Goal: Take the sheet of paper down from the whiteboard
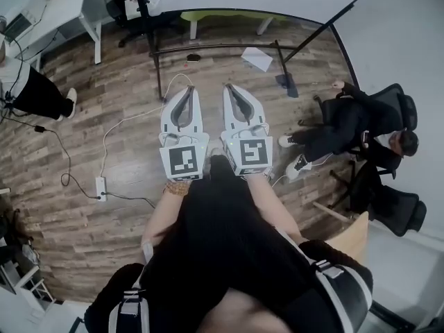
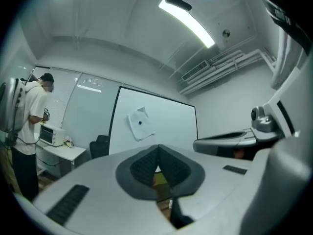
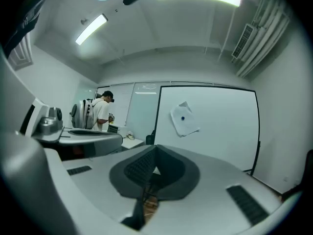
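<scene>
left tool (image 2: 157, 153) and right tool (image 3: 155, 154) are both pointing level, jaws pressing together, gripping nothing. the white, slightly crumpled sheet of paper (image 2: 141, 126) is hanging on the black-framed whiteboard (image 2: 168, 126), well apart from both tools. a small dark round magnet (image 2: 140, 122) is pinning it, and it is hanging tilted, one corner up. it is sitting at 11 o'clock from the left tool and 1 o'clock from the right, so it is lying between them. judging the left slightly better lined up; either is needing to open first.

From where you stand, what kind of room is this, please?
Probably an office or lab room: a whiteboard with a paper sheet fixed on it, an office chair, and a white desk.
</scene>
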### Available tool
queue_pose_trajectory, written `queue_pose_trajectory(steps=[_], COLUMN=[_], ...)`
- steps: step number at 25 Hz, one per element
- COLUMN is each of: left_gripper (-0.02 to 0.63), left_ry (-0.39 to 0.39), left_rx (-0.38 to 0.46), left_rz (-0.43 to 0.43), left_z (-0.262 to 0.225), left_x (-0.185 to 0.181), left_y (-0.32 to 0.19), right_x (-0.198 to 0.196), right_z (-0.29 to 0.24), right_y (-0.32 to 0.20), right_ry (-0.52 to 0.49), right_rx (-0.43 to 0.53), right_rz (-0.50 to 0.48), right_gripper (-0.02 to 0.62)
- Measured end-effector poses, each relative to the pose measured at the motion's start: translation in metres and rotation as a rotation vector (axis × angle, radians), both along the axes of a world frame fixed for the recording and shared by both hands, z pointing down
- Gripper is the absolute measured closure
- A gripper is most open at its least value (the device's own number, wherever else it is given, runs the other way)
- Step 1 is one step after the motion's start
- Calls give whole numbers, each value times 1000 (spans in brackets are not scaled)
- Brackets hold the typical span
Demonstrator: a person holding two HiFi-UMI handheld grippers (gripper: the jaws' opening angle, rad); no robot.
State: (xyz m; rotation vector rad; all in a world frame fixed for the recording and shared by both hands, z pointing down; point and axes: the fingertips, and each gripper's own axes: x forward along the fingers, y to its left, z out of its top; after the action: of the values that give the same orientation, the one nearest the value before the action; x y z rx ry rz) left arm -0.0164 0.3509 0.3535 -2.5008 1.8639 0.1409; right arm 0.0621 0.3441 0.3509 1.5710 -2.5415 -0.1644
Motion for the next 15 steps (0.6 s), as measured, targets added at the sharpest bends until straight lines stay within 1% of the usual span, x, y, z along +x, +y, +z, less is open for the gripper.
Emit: queue_pose_trajectory(steps=[2, 8, 15], left_gripper=[595, 594, 595], left_ry=[11, 2, -29], left_rx=[7, 1, -22], left_rz=[3, 10, -20], left_z=[-2, -1, 8], left_x=[1, 2, -2], left_y=[-5, -29, -64], right_x=[1, 0, -13], right_z=[2, 9, 16], right_y=[-4, -26, -69], right_ry=[6, 3, -16], right_rx=[-2, -18, -32], right_rz=[7, 11, -41], right_gripper=[598, 598, 597])
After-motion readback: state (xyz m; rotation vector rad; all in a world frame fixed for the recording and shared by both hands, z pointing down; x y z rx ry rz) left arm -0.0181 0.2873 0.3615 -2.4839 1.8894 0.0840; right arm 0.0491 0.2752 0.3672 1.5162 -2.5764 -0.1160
